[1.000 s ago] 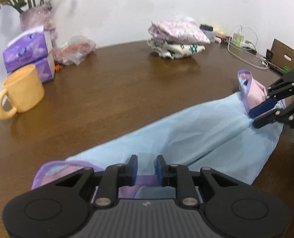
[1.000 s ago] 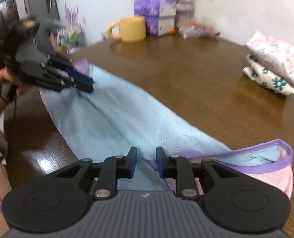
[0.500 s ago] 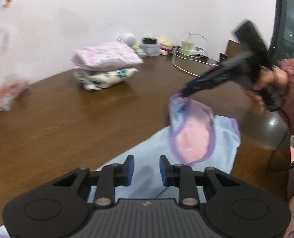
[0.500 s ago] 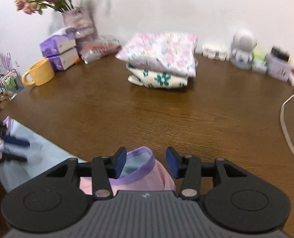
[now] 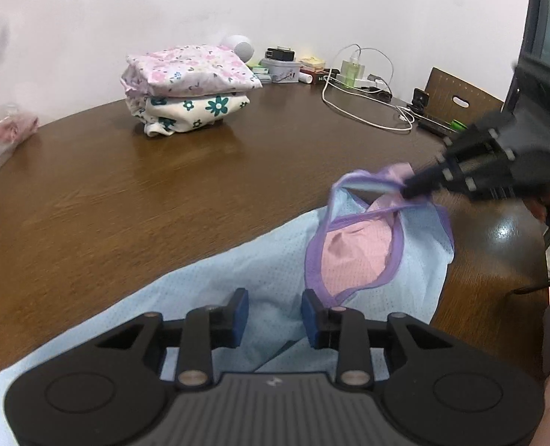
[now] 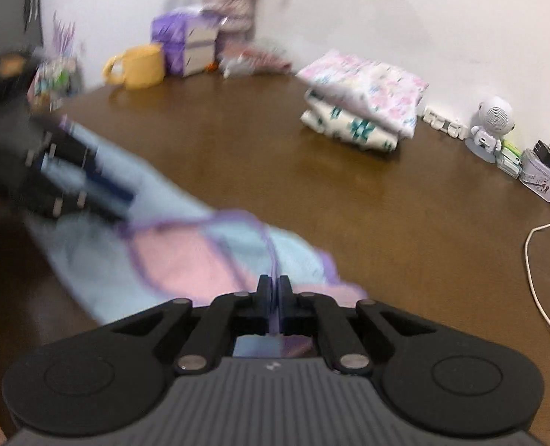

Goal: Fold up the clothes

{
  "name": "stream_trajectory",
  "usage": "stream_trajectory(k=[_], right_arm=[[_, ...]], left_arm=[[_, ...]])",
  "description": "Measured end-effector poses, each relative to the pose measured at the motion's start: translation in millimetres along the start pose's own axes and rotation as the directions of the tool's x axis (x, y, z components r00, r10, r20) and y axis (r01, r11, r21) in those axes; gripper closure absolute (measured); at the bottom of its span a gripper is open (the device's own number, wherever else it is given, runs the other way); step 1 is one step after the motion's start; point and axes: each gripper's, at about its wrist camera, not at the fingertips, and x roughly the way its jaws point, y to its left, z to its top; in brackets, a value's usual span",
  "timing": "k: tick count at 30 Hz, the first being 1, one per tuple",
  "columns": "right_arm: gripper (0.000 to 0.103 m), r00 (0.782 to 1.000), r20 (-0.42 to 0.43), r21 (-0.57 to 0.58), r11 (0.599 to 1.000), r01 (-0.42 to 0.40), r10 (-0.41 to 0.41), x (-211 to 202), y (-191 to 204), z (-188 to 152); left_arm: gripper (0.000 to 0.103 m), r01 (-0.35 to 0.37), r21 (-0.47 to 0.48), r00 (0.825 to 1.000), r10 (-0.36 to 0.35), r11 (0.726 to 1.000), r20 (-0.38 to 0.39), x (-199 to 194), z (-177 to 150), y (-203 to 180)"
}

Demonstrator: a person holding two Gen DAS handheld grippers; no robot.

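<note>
A light blue garment [image 5: 267, 271] with purple trim and a pink lining lies along the near edge of the brown table [image 5: 163, 193]. In the left wrist view my left gripper [image 5: 274, 306] hovers over its blue cloth. Its jaws are opening and the pads press on nothing. My right gripper [image 6: 274, 290] is shut on the purple trim, which runs up between its pads. The left wrist view shows the right gripper [image 5: 410, 190] lifting that trim at the garment's right end. In the blurred right wrist view, the garment [image 6: 185, 260] stretches left toward my left gripper [image 6: 122, 200].
Two folded flowered garments [image 5: 189, 89] are stacked at the back of the table. A white cable [image 5: 364, 111] and small items lie at the back right. A yellow mug [image 6: 141, 67], purple tissue packs [image 6: 184, 44] and a plastic bag [image 5: 0, 137] stand far left.
My right gripper, open around the purple trim half a second ago, has shut on it. My left gripper has let go of the other hem, moved toward the right gripper and spread its jaws wider.
</note>
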Motion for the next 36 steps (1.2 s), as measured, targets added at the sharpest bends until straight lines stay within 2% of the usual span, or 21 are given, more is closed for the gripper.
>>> stream_trajectory(k=[4, 7, 10, 12, 14, 19, 20, 21, 23, 27, 29, 31, 32, 34, 36], right_arm=[[0.1, 0.998, -0.04, 0.006, 0.999, 0.05, -0.05, 2.7, 4.9, -16.7], [0.098, 0.998, -0.034, 0.05, 0.997, 0.059, -0.057, 0.3, -2.1, -20.8], [0.087, 1.0, 0.009, 0.126, 0.992, 0.014, -0.015, -9.7, -13.6, -22.0], [0.071, 0.996, 0.077, 0.191, 0.98, -0.052, 0.038, -17.8, -19.9, -19.2], [0.063, 0.988, 0.142, 0.235, 0.967, -0.098, 0.066, -20.9, -22.6, -14.6], [0.063, 0.978, 0.206, 0.323, 0.94, -0.109, 0.043, -3.5, -30.0, -1.1], [0.067, 0.975, 0.217, 0.346, 0.932, -0.111, 0.036, 0.6, -32.5, 1.0], [0.077, 0.974, 0.223, 0.372, 0.921, -0.114, 0.03, 5.0, -36.2, 2.4], [0.086, 0.98, 0.199, 0.399, 0.911, -0.107, 0.028, 15.6, -39.9, 4.1], [0.086, 0.995, 0.099, 0.366, 0.928, -0.063, 0.028, 33.0, -33.9, -1.0], [0.086, 0.999, 0.045, 0.301, 0.954, -0.013, -0.001, 34.0, -23.5, -8.8], [0.086, 0.998, 0.034, 0.223, 0.974, 0.046, -0.055, 30.9, -13.4, -16.8], [0.086, 0.997, 0.036, 0.22, 0.974, 0.053, -0.062, 28.9, -11.0, -19.0], [0.086, 0.996, 0.041, 0.218, 0.974, 0.064, -0.075, 24.8, -6.3, -23.4], [0.082, 0.995, 0.087, 0.29, 0.957, 0.025, -0.052, 15.3, -11.1, -26.9]], left_arm=[[0.073, -0.002, -0.019, 1.0, 0.002, 1.0, 0.01, -0.9, -0.8, 1.1], [0.073, -0.005, -0.033, 1.0, 0.005, 0.999, 0.018, -2.7, -2.6, 2.5], [0.073, -0.007, -0.042, 1.0, 0.008, 0.999, 0.026, -4.4, -4.6, 3.0], [0.073, -0.008, -0.044, 0.999, 0.01, 0.999, 0.031, -4.7, -5.4, 2.7], [0.073, -0.012, -0.044, 0.999, 0.014, 0.999, 0.033, -4.6, -5.8, 1.6], [0.071, -0.017, -0.044, 0.999, 0.018, 0.999, 0.04, -4.7, -7.8, -0.1], [0.071, -0.016, -0.046, 0.999, 0.018, 0.999, 0.042, -4.6, -8.0, 0.2], [0.071, -0.015, -0.049, 0.999, 0.018, 0.999, 0.045, -4.8, -8.4, 0.4], [0.071, -0.014, -0.056, 0.999, 0.017, 0.998, 0.049, -5.1, -9.1, 0.9], [0.071, -0.018, -0.056, 0.998, 0.021, 0.998, 0.057, -5.8, -10.6, -0.1], [0.071, -0.017, -0.061, 0.998, 0.021, 0.998, 0.062, -5.8, -11.3, 0.4], [0.071, -0.016, -0.067, 0.998, 0.02, 0.998, 0.067, -6.0, -12.2, 0.8], [0.071, -0.017, -0.069, 0.997, 0.021, 0.997, 0.07, -5.9, -12.4, 0.6], [0.07, -0.022, -0.071, 0.997, 0.027, 0.997, 0.075, -5.2, -12.4, 0.3], [0.07, -0.024, -0.071, 0.997, 0.029, 0.997, 0.071, -4.9, -11.3, -0.2]])
